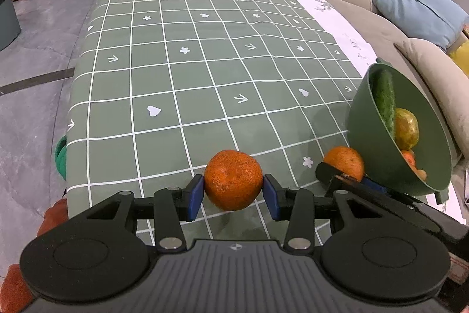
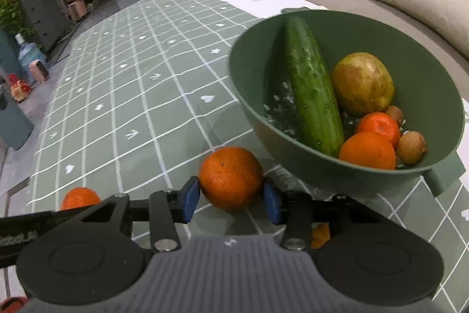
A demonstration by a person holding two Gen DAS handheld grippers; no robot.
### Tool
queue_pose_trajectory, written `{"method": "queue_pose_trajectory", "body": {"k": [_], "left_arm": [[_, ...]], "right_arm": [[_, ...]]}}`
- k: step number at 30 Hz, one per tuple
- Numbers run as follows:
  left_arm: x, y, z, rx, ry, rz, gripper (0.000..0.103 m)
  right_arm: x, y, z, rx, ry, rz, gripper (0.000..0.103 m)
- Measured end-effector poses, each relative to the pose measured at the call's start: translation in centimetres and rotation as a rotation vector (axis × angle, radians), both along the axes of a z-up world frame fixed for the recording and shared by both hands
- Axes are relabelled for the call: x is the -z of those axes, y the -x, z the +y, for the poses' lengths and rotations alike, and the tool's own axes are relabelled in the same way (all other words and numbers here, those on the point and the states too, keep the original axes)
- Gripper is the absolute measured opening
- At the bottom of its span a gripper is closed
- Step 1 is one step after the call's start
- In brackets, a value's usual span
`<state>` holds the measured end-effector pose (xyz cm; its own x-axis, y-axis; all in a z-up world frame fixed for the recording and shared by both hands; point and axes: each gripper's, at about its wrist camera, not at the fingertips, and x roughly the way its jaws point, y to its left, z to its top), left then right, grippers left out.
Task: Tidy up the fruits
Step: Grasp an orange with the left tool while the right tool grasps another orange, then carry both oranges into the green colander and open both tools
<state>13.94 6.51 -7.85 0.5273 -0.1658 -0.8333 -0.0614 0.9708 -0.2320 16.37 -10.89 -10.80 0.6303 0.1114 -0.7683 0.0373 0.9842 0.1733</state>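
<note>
Orange dimpled mandarin [image 1: 233, 179] clamped between left gripper [image 1: 233, 197] pads above green checked tablecloth [image 1: 181, 78], second mandarin [image 2: 230, 177] pinched by right gripper [image 2: 231, 200], green bowl [image 2: 293, 148] at two o'clock holding cucumber [image 2: 310, 87], another orange fruit [image 2: 321, 235] half hidden behind right finger.

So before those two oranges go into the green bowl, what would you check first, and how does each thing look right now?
1. Left gripper around its orange: ok, a blue pad on each side.
2. Right gripper around its orange: ok, same.
3. Grip firm enough to lift: cannot tell.
4. Room in the green bowl: ok; cucumber and other fruit sit to one side.
5. Bowl steady: cannot tell; it looks tilted.
6. The two grippers apart: ok, though close.
</note>
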Motion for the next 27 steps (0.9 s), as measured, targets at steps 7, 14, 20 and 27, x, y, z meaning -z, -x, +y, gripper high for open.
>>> {"method": "queue_pose_trajectory", "body": {"k": [7,14,20,27], "left_arm": [[-1.3,1.3,0.2,-0.014,0.013,-0.013,0.049],[-3.0,2.9,-0.4,-0.009,0.010,-0.045,0.049],[-4.5,4.1,-1.6,0.016,-0.001,-0.077,0.049],[-6.5,4.6,-4.2,0.077,-0.011,-0.125,0.049]], "right_arm": [[-2.1,2.2,0.0,-0.102,-0.063,-0.019,0.042],[-4.4,4.6,-1.1,-0.160,-0.082,-0.057,0.042],[-6.8,6.5,-2.7,-0.183,-0.082,-0.118,0.042],[-9.7,7.9,-5.8,-0.170,-0.077,-0.209,0.042]]}}
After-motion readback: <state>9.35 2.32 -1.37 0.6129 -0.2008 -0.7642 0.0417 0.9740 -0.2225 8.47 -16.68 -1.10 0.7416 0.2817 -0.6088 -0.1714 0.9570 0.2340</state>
